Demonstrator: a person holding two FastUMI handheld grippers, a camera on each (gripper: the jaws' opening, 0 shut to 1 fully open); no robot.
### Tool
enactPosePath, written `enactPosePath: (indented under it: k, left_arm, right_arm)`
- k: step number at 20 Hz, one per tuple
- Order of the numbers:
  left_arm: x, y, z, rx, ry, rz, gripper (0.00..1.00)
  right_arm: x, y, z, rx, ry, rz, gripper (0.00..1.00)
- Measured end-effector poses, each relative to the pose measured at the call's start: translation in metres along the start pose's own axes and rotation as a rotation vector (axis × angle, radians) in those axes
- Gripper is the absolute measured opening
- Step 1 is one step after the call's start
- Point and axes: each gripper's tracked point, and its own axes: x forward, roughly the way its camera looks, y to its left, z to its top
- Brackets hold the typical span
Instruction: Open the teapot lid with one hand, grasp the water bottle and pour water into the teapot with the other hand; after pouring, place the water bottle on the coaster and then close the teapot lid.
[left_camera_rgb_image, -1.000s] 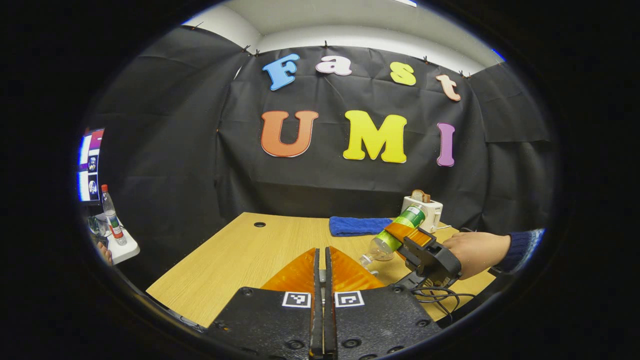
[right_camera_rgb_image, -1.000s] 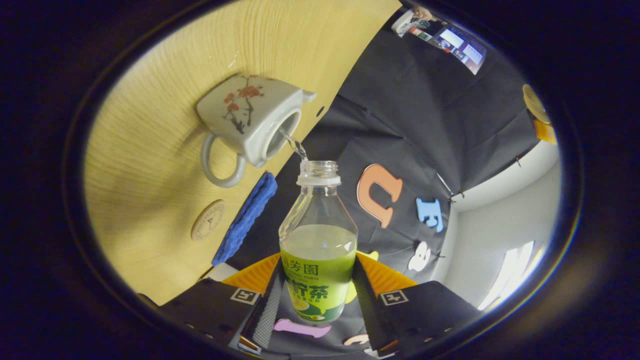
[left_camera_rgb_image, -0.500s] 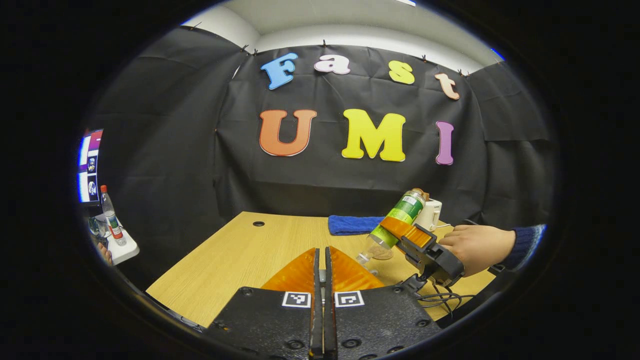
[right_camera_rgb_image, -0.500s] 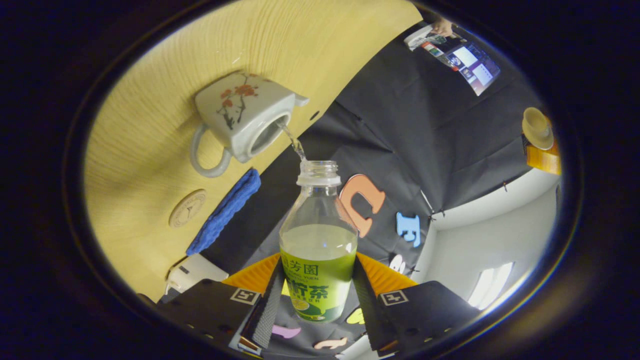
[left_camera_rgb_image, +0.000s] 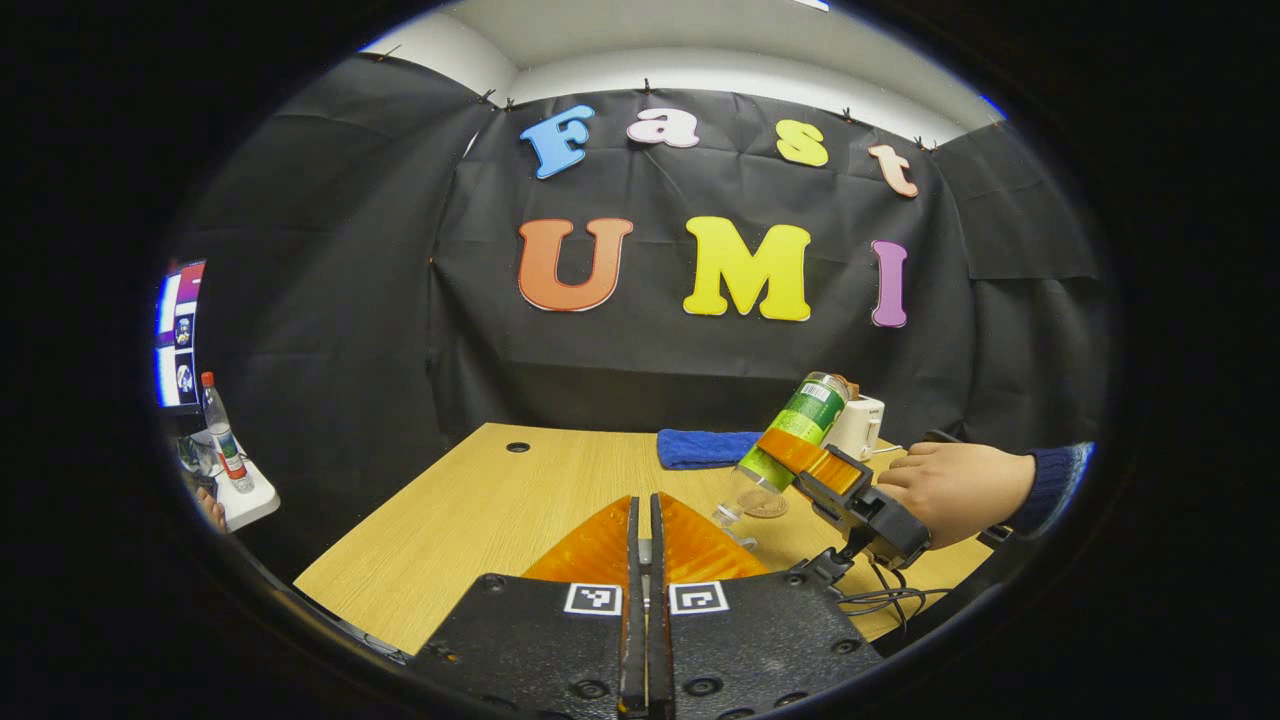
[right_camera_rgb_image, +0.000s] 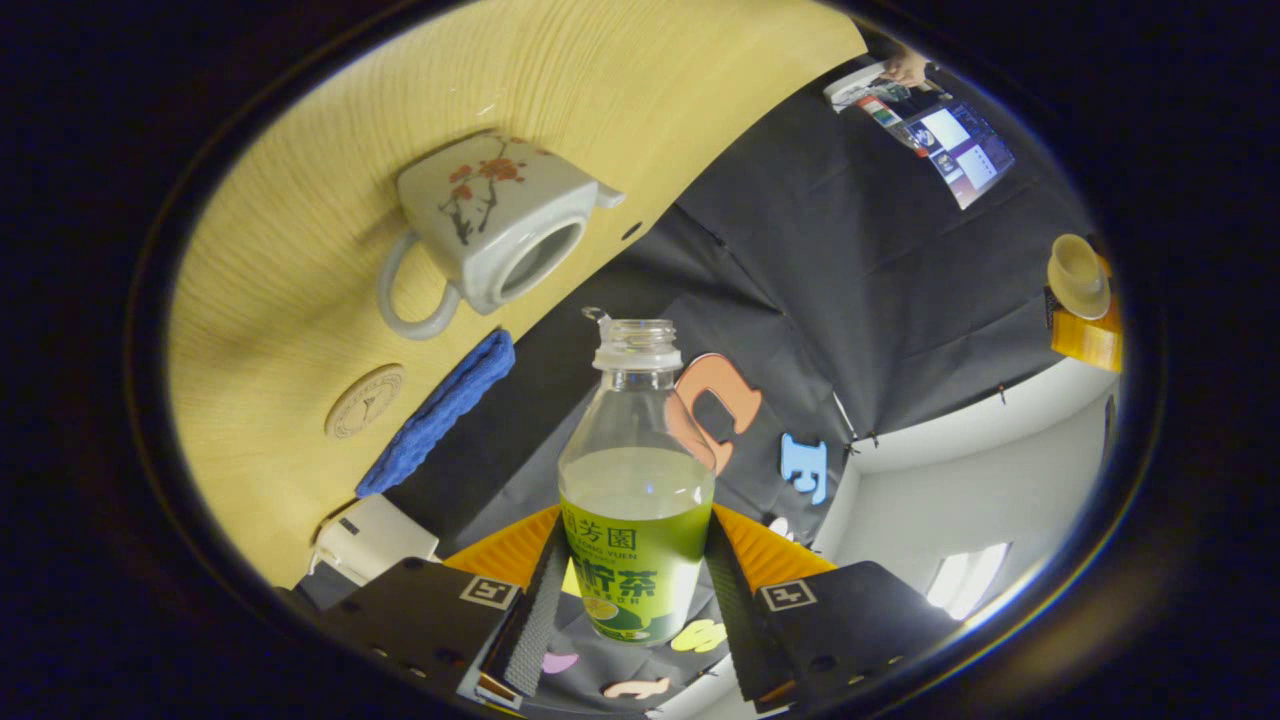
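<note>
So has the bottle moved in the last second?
Yes. In the left gripper view the bottle has risen and tipped more upright against the blue towel behind it.

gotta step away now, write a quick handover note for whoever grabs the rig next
Right gripper: shut on the water bottle, uncapped and tilted toward the teapot; no stream leaves its mouth now, some liquid remains inside.
Left gripper: fingers closed, holding the teapot lid, raised off to the side.
Teapot stands open on the table; coaster lies beside the blue cloth.
Done: lid off, pour apparently finishing.
Left: stand the bottle on the coaster, then put the lid back on.
</note>
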Motion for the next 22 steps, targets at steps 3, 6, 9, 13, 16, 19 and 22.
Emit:
enactPosePath:
  k: [3,6,9,13,16,19,22]
  left_arm:
    - [0.0,0.0,0.0,0.002,0.003,0.001,0.03]
    - [0.0,-0.001,0.001,0.004,-0.003,-0.003,0.03]
    - [0.0,-0.001,0.001,0.004,-0.007,-0.005,0.03]
    - [0.0,-0.001,0.002,-0.003,-0.009,0.007,0.03]
    - [0.001,0.0,0.001,-0.007,-0.009,0.017,0.03]
    - [0.0,0.001,0.001,-0.009,-0.007,0.018,0.03]
    - [0.001,0.001,0.001,-0.015,-0.008,0.026,0.03]
  right_arm:
    - [0.0,0.003,0.0,0.011,0.001,0.004,0.72]
    - [-0.002,0.009,0.0,0.048,0.006,0.011,0.74]
    - [-0.004,0.032,-0.001,0.166,0.021,0.069,0.72]
    - [-0.011,0.049,0.001,0.452,0.051,0.167,0.74]
    - [-0.017,0.051,0.006,0.661,0.065,0.223,0.74]
    - [-0.021,0.05,0.008,0.846,0.075,0.263,0.74]
    - [-0.037,0.05,0.005,1.034,0.092,0.335,0.76]
